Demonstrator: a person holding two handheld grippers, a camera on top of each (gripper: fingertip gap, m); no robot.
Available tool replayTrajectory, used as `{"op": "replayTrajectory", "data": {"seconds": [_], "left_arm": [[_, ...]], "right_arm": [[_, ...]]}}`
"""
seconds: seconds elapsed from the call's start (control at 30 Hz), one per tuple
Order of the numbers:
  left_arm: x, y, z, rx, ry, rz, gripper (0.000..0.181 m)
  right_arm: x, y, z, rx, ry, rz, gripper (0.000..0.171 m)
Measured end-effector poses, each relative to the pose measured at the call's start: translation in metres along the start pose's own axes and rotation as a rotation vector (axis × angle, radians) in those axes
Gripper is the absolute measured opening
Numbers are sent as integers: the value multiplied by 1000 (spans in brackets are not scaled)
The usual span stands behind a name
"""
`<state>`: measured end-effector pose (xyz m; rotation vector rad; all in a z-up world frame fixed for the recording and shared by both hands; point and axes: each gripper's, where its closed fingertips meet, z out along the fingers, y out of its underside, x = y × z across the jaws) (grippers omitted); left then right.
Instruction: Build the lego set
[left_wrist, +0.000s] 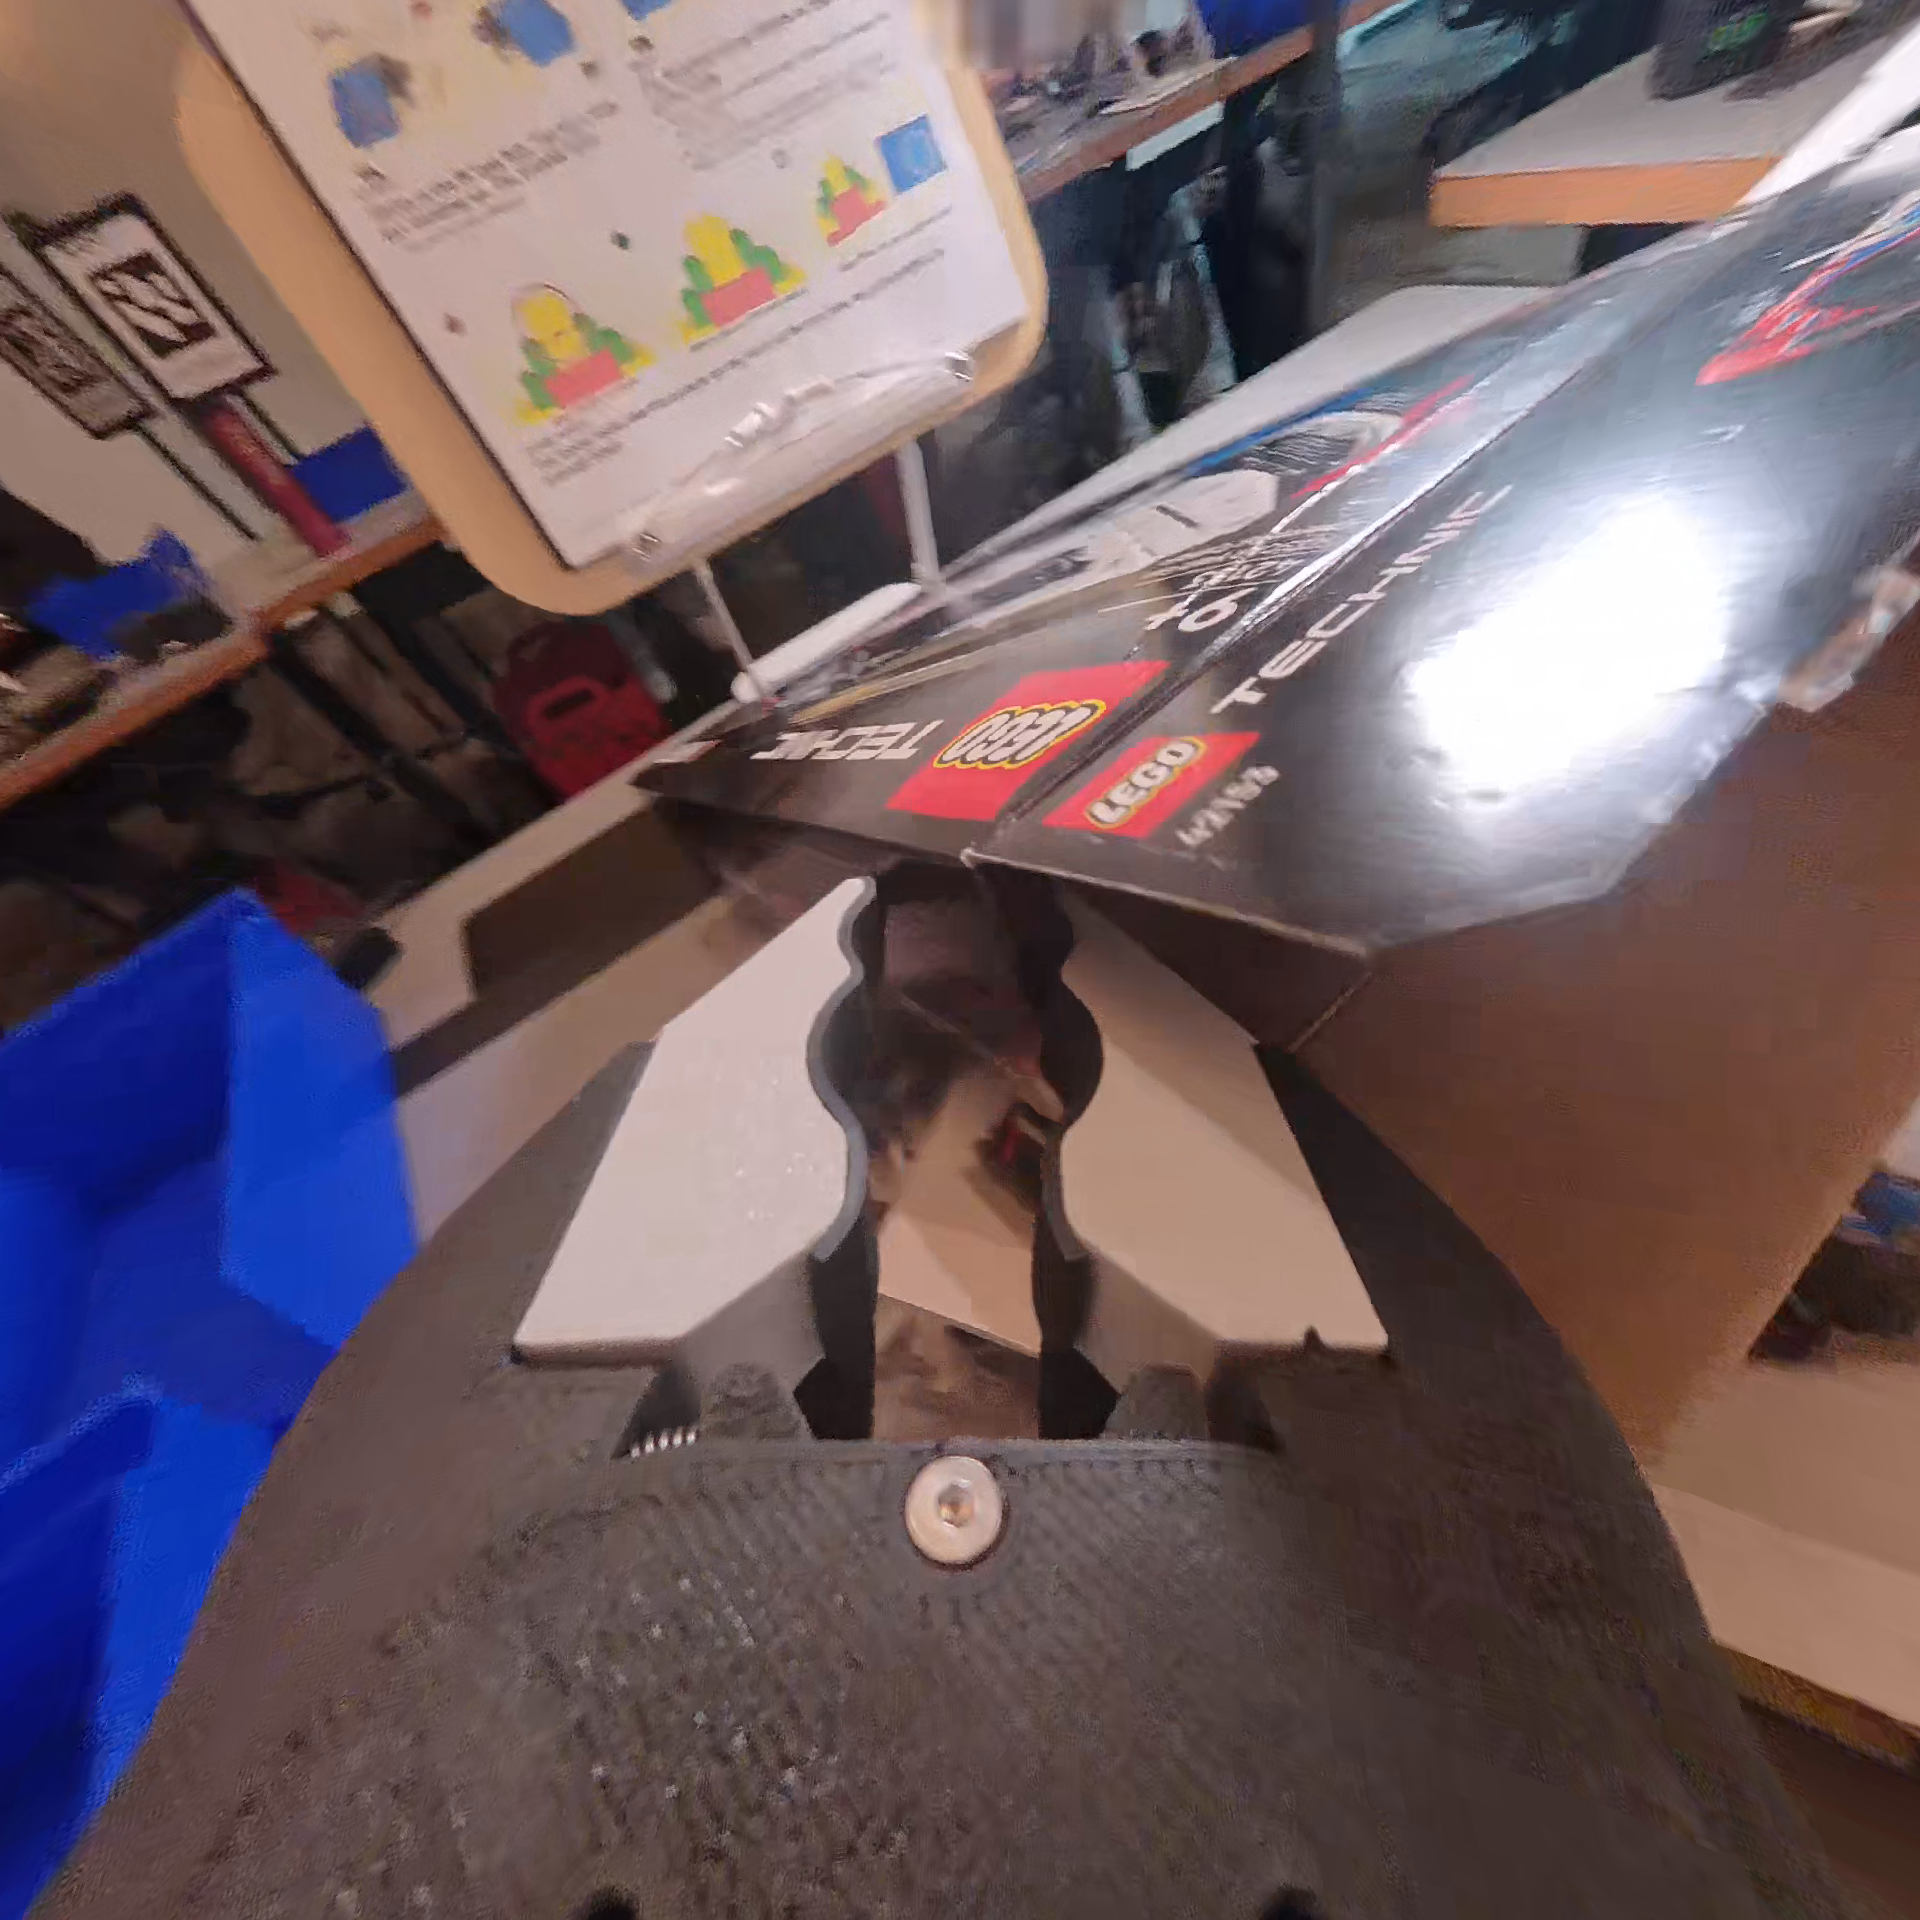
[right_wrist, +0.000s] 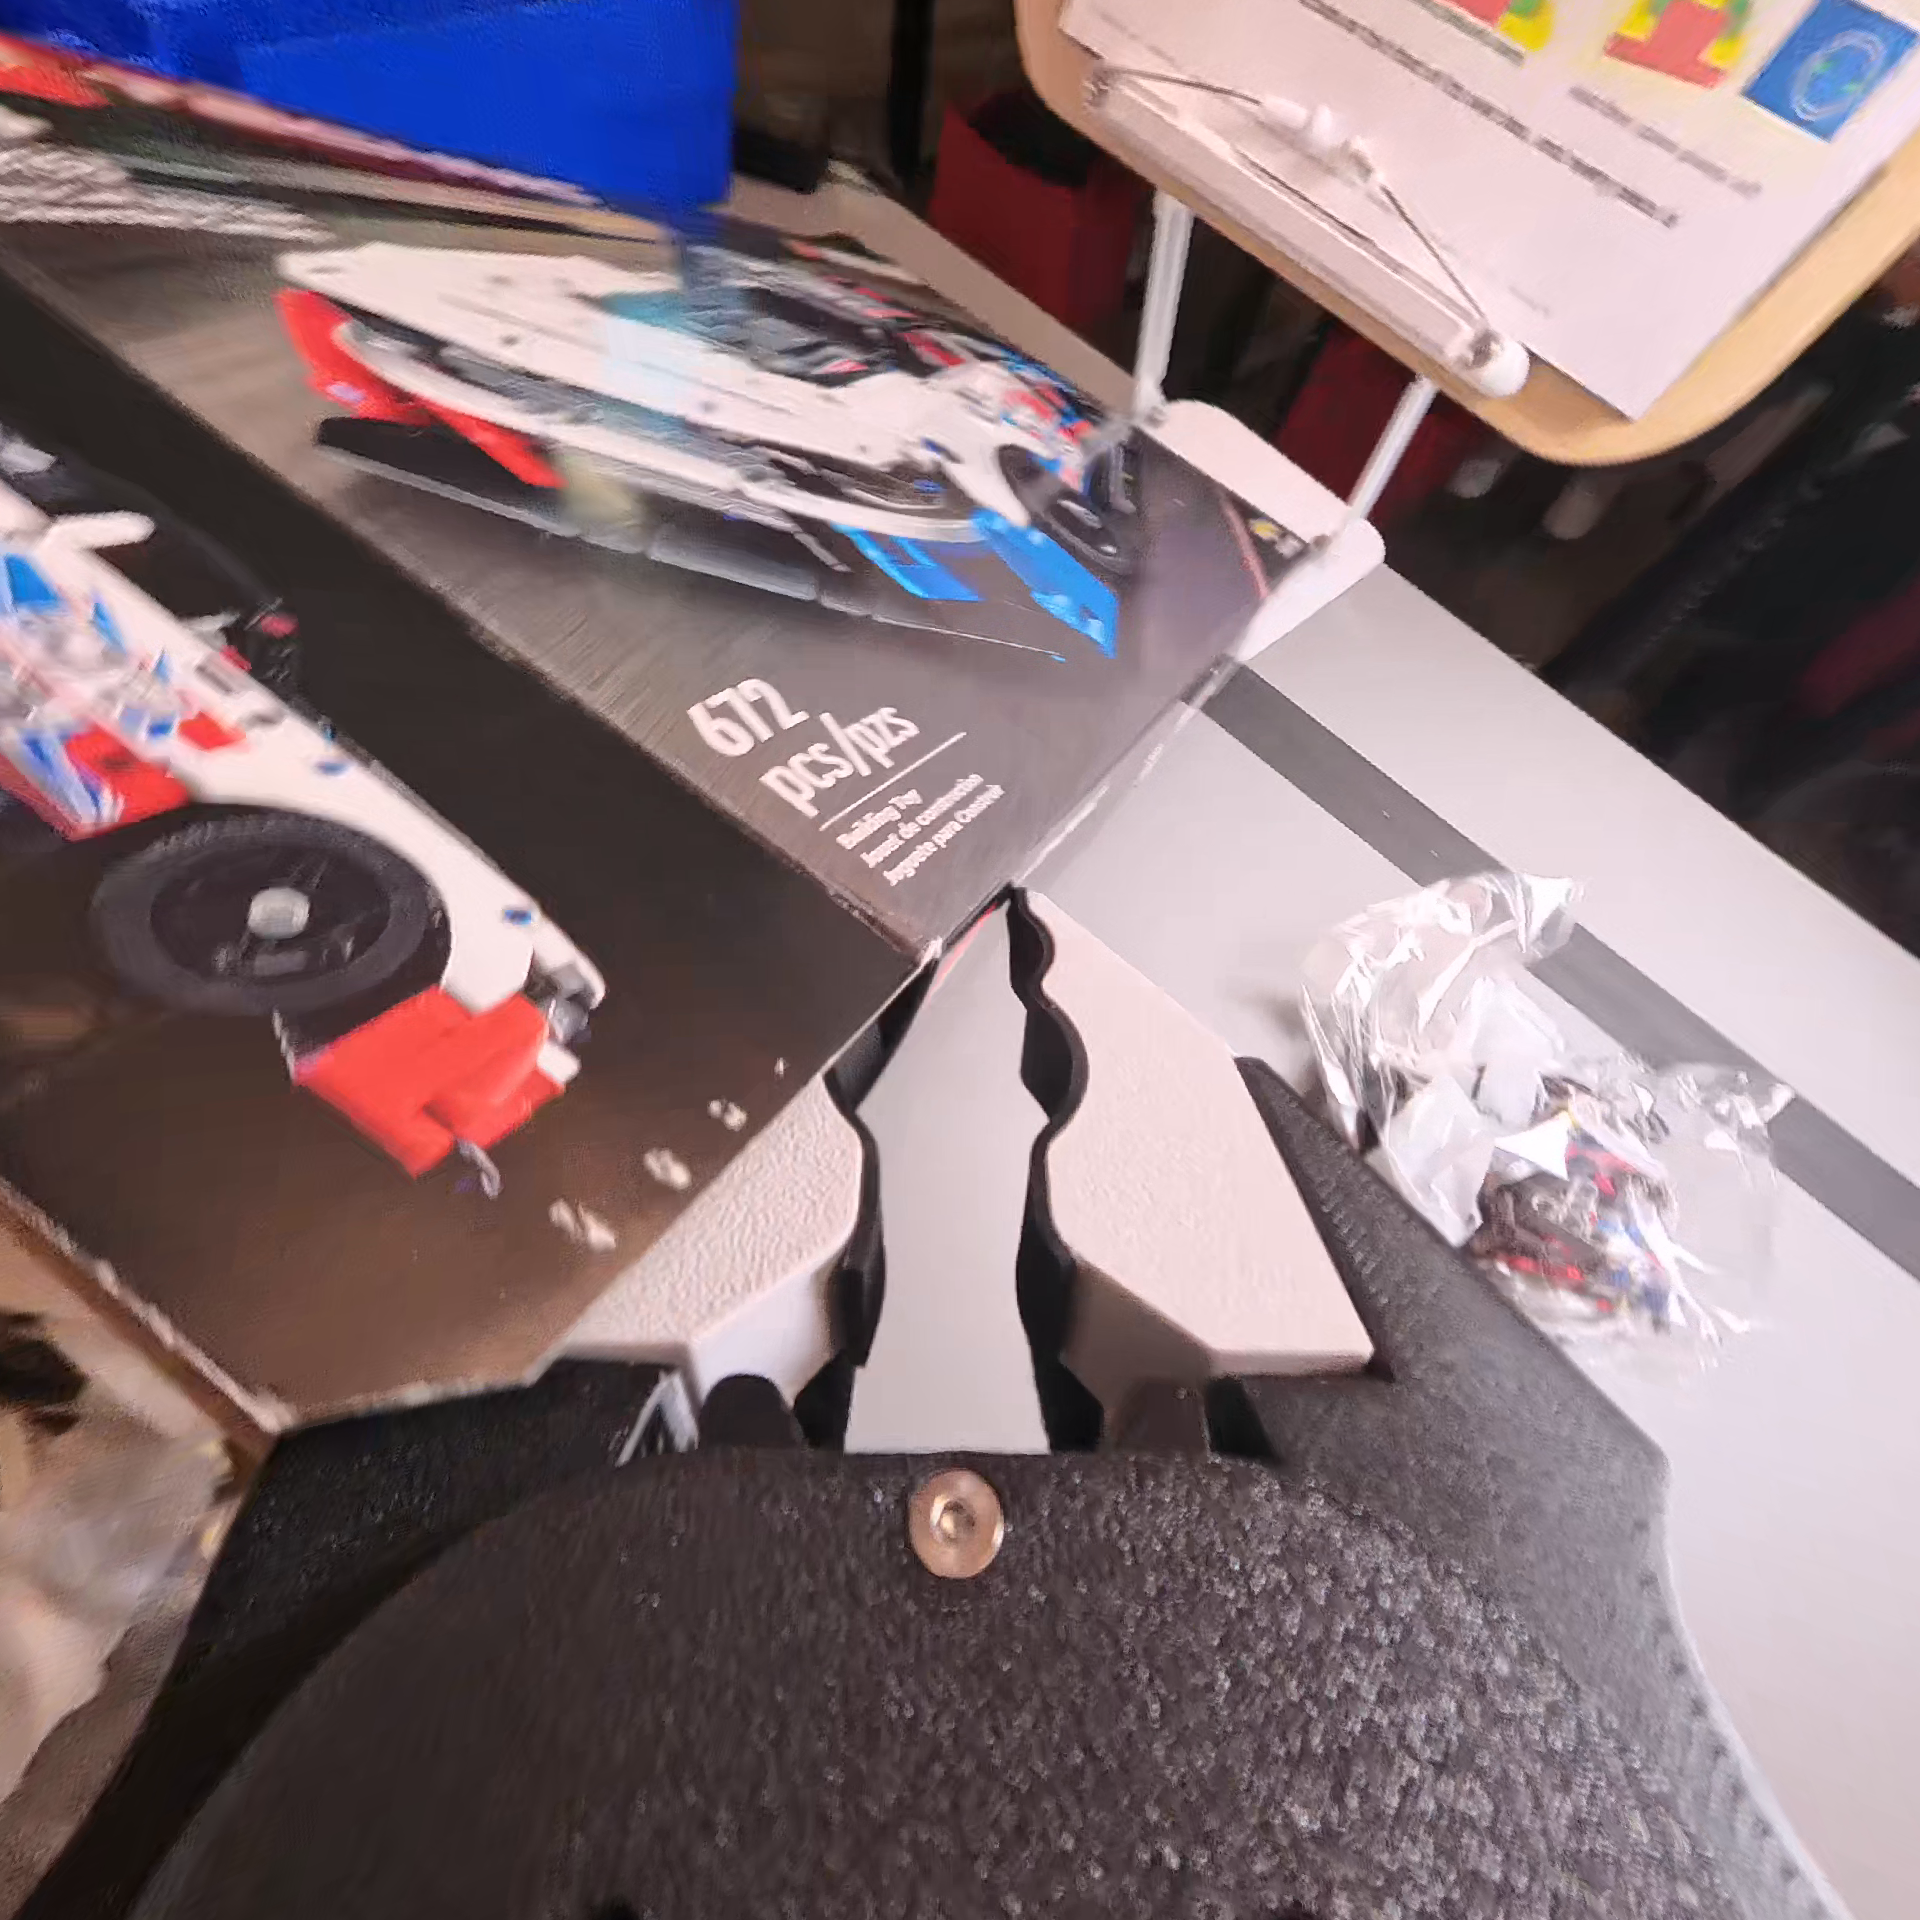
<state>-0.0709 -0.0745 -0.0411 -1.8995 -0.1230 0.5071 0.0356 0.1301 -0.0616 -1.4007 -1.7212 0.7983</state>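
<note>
The lego box (left_wrist: 1455, 665) lies tilted, lifted off the bench (right_wrist: 1558, 790) between the two tools, its long axis running from one to the other. The left hand-held gripper (left_wrist: 961, 914) meets the box's near corner, its jaws narrowed around a flap edge there, though the contact itself is hidden under the flap. The right hand-held gripper (right_wrist: 971, 935) meets the opposite corner (right_wrist: 935, 940), jaws nearly closed on the cardboard edge. Both sit at the box; neither is nearer. A clear bag of parts (right_wrist: 1538, 1132) lies on the bench right of the right tool.
</note>
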Motion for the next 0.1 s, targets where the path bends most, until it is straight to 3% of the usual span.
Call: {"op": "replayTrajectory", "data": {"seconds": [0.03, 0.1], "left_arm": [[-12, -11, 0, -11, -27, 10, 21], [-36, -34, 0, -37, -26, -16, 16]], "right_arm": [[-3, -9, -3, -5, -42, -4, 22], [-8, -25, -9, -14, -129, -29, 30]]}}
